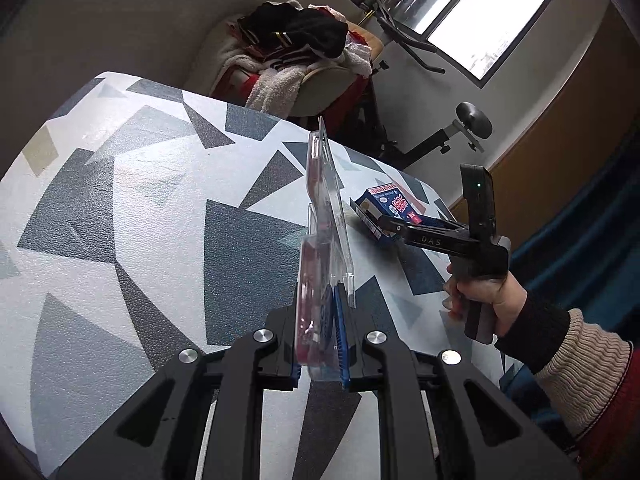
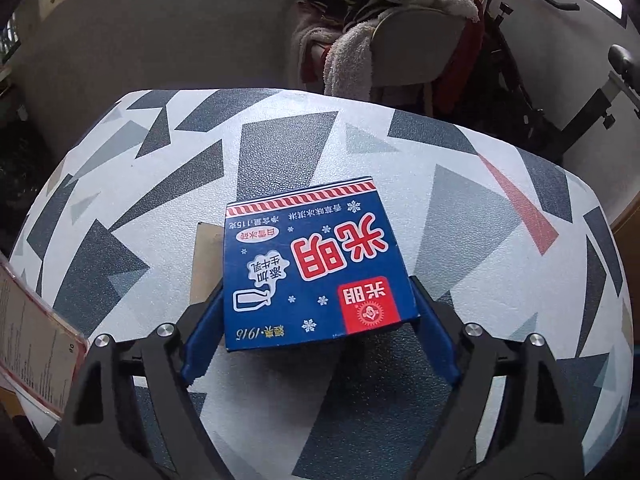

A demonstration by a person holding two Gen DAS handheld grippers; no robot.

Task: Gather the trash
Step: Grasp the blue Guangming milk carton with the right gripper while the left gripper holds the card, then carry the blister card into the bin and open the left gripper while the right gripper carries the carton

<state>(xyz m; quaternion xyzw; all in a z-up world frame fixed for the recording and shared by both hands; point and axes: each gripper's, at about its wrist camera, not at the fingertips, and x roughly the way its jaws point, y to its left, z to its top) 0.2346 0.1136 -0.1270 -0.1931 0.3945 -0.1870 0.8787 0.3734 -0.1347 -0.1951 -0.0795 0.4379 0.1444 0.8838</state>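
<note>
My left gripper [image 1: 322, 312] is shut on a clear plastic blister pack [image 1: 325, 216] and holds it upright, edge-on, above the table [image 1: 140, 208]. The pack's printed card side shows at the left edge of the right wrist view [image 2: 32, 320]. A blue carton with red and white print [image 2: 316, 264] sits between my right gripper's blue pads [image 2: 200, 336], which press its two sides. My right gripper [image 2: 318, 300] also shows in the left wrist view [image 1: 384, 224], gripping the same carton [image 1: 390, 204] just above the table.
The table has a white cover with grey and dark triangles [image 2: 360, 152]. Behind it stands a chair piled with clothes and towels [image 1: 304, 60]. An exercise bike [image 1: 448, 136] stands beside a window [image 1: 480, 12].
</note>
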